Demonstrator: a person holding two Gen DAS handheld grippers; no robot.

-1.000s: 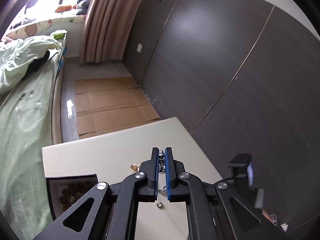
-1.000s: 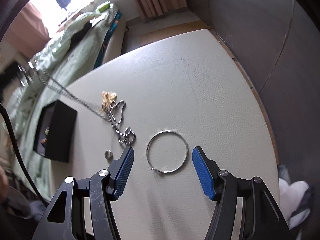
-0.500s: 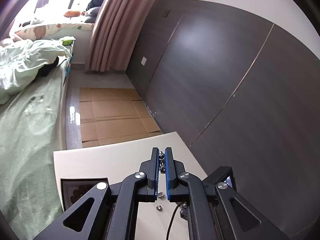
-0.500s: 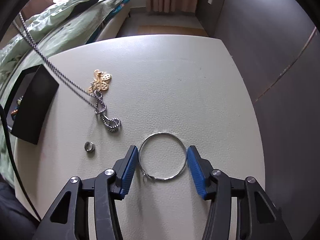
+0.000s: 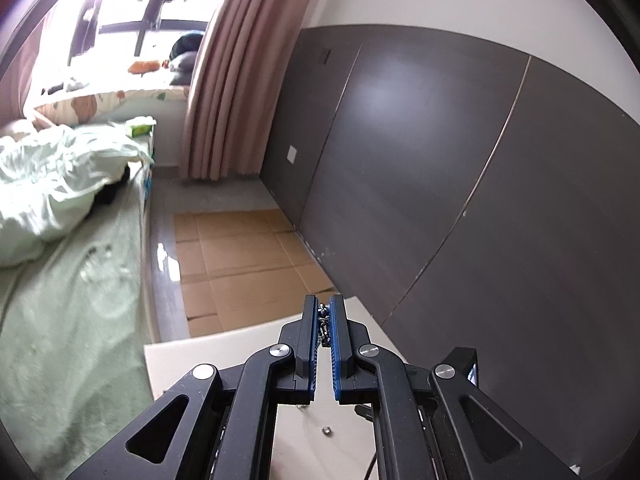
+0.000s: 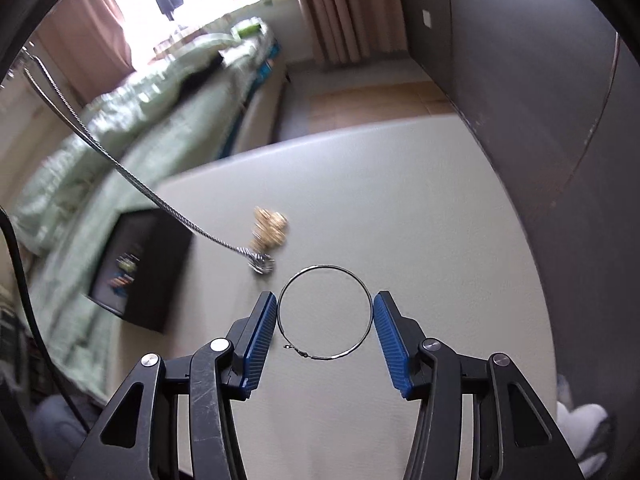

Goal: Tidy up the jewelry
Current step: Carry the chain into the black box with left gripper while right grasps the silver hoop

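While the left claw (image 5: 324, 322) stays clenched on the silver bead chain (image 6: 120, 168), lifting it off the pale bench (image 6: 420, 208), the right claw (image 6: 325, 316) grips the thin silver hoop (image 6: 324, 312); next, both likely go into the black box (image 6: 140, 268) at the bench's left edge.

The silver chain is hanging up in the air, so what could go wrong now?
The chain held by the left gripper drags its end beside the gold charm; it might snag it or sweep it along. The thin hoop sits between the right gripper pads and could slip out or bend.
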